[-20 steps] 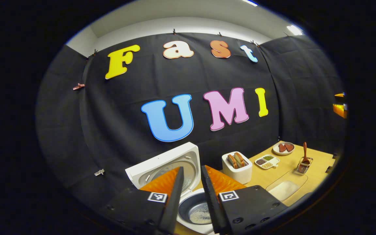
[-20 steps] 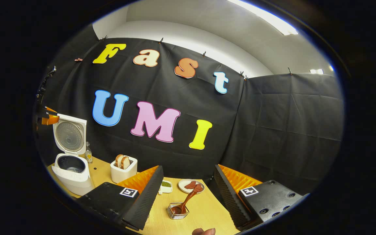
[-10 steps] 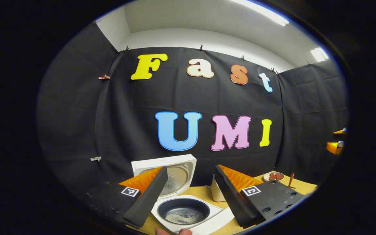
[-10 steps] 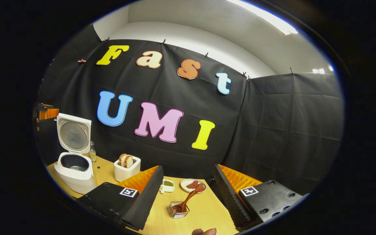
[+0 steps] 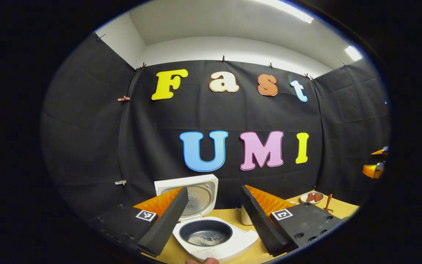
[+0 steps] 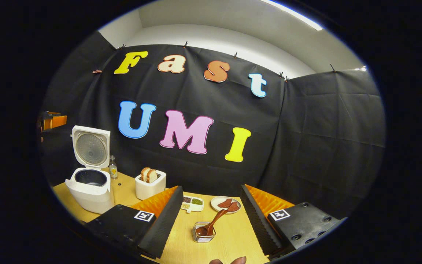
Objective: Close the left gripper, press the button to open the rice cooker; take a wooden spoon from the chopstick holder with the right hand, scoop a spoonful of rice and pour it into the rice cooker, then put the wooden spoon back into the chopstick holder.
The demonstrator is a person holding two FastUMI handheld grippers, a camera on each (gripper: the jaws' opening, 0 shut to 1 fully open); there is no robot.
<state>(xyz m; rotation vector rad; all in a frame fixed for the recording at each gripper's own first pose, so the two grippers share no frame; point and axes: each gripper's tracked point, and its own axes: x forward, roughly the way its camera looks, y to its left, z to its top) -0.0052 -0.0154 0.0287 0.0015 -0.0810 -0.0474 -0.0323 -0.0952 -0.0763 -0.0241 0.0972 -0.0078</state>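
- Left gripper (image 5: 211, 216): held above the rice cooker (image 5: 214, 238), jaws wide apart, nothing between them, pointed level toward the booth's wall.
- Fingertip of a person's hand (image 5: 202, 261) at the bottom edge, just in front of the rice cooker.
- Rice cooker open, lid (image 5: 192, 192) upright behind the pot, a thin layer of rice (image 5: 203, 240) at the pot's bottom.
- Right gripper (image 6: 211, 216): well to the right of the rice cooker, jaws spread wide, empty, aimed over the table (image 6: 229, 242).
- Chopstick holder (image 6: 203, 233) between the spread fingers, far right of the rice cooker, with the wooden spoon (image 6: 214, 222) standing in it, handle leaning right.
- Beyond: toaster (image 6: 150, 185) right of the rice cooker, then a sectioned dish (image 6: 192, 204) and a plate (image 6: 225, 204).
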